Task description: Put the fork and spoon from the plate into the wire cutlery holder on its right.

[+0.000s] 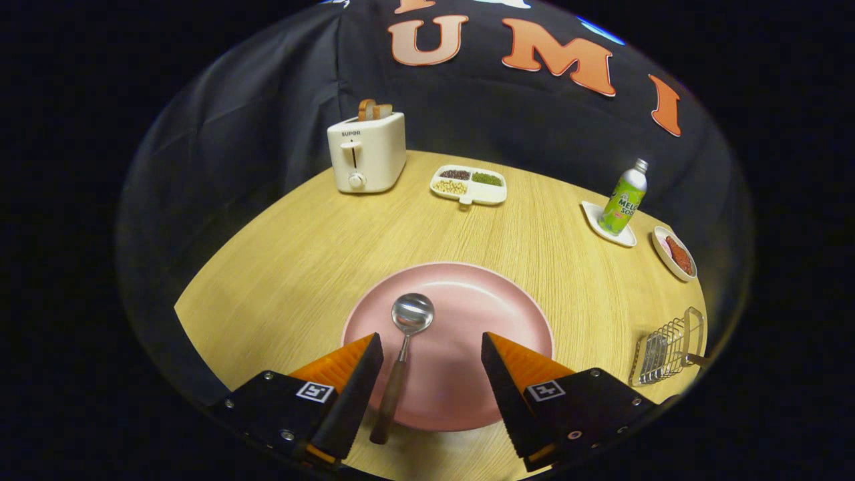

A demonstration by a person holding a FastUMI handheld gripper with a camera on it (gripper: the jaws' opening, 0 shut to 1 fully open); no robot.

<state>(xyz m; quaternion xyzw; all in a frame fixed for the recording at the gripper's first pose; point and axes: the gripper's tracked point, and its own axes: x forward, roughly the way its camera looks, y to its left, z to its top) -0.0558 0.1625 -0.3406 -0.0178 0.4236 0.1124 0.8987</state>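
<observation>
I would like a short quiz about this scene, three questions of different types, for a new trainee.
1. True or false: the tool is shut on the spoon.
2. What stands behind the plate, nearest the wall? A) toaster B) kettle C) pan
3. Fill in: the spoon's bowl rests on the ____.

Key: 1 false, the fingers are open, with the handle between them, nearer the left one. 2 A. 3 plate; the wire cutlery holder stands to its right.
</observation>
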